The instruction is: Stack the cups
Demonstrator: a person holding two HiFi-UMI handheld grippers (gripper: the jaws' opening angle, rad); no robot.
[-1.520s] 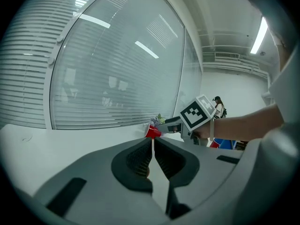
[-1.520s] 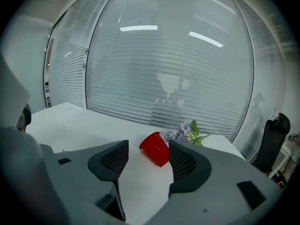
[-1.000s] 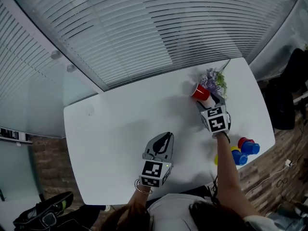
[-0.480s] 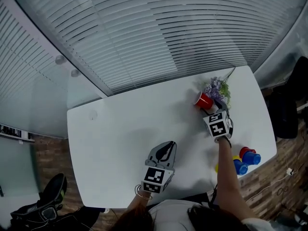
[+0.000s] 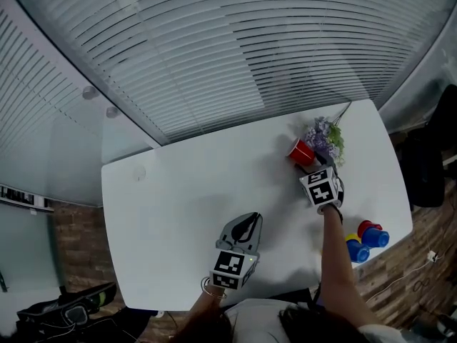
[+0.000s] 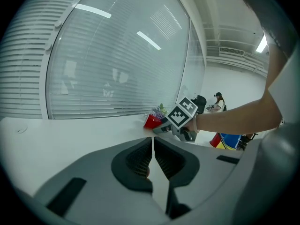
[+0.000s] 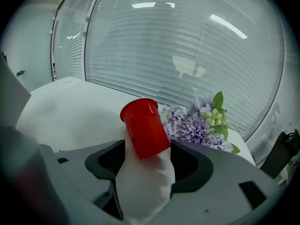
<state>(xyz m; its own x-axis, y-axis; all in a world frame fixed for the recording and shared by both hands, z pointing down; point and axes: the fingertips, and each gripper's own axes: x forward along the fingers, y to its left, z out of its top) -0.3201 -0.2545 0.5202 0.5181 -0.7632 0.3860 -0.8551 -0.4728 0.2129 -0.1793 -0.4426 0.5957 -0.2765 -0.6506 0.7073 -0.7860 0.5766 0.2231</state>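
A red cup point(image 5: 301, 151) lies tilted on the white table point(image 5: 178, 191) beside a bunch of flowers, its mouth pointing away from my right gripper point(image 5: 315, 165). In the right gripper view the red cup point(image 7: 144, 125) has its base between the tips of my right gripper point(image 7: 147, 143). The jaws stand open, one on each side of the base, with slim gaps. My left gripper point(image 5: 247, 223) hovers near the table's front edge, shut and empty. The left gripper view shows that gripper point(image 6: 153, 140) with jaws together, and the red cup point(image 6: 153, 121) far off.
Purple and green artificial flowers point(image 5: 325, 137) lie just right of the red cup. Blue, red and yellow cups point(image 5: 365, 239) cluster at the table's front right edge. A curved wall of window blinds point(image 5: 235, 41) runs behind the table.
My right gripper has crept down and closer over the red cup's base. The cup stays next to the flowers. My left gripper has kept still.
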